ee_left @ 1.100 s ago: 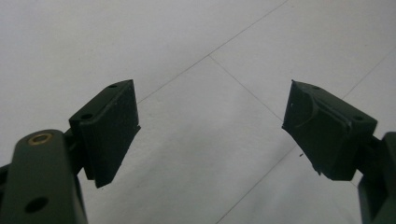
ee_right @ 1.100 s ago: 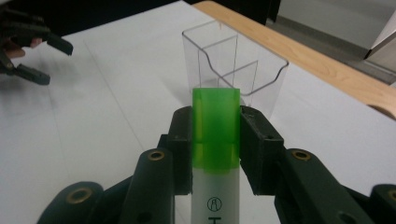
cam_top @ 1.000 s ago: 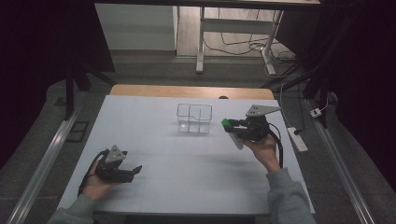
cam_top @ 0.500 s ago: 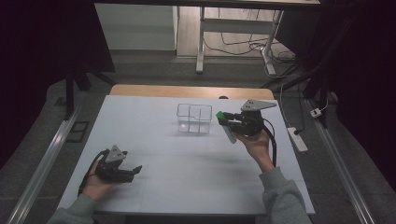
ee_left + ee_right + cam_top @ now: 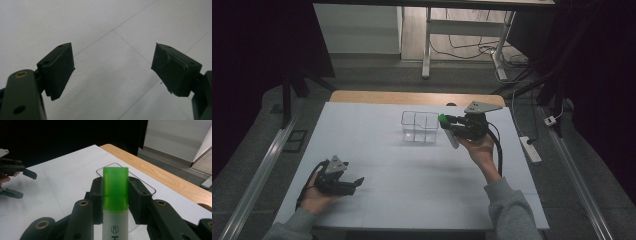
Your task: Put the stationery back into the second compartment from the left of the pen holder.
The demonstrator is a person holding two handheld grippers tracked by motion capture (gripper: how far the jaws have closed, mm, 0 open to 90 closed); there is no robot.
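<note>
— What are you seeing from your right hand?

— I'm holding the right gripper (image 5: 446, 125) up just to the right of the clear box (image 5: 420, 127), which is sitting on the white table (image 5: 412, 175) toward its far side. The jaws are clamping a marker (image 5: 115, 202) between them: white barrel, green cap (image 5: 443, 119). In the right gripper view the cap is pointing away from me, out past the jaw tips and over the rim of the box. From above, the white barrel is hanging down and slanting below the gripper. I can't tell whether the marker is touching the box.

— And the box itself?

— It's see-through with a divider inside, and I'm looking at it from above. I cannot tell what, if anything, is in it.

— Your left?

— I'm resting the left gripper (image 5: 354, 182) low over the near-left part of the table, well apart from the box. Its jaws are standing wide apart with nothing between them; in the left gripper view I'm looking straight through the gap at bare white tabletop with thin seam lines crossing it.

— Anything else around?

— A wooden strip (image 5: 412, 97) is running along the table's far edge.
</note>
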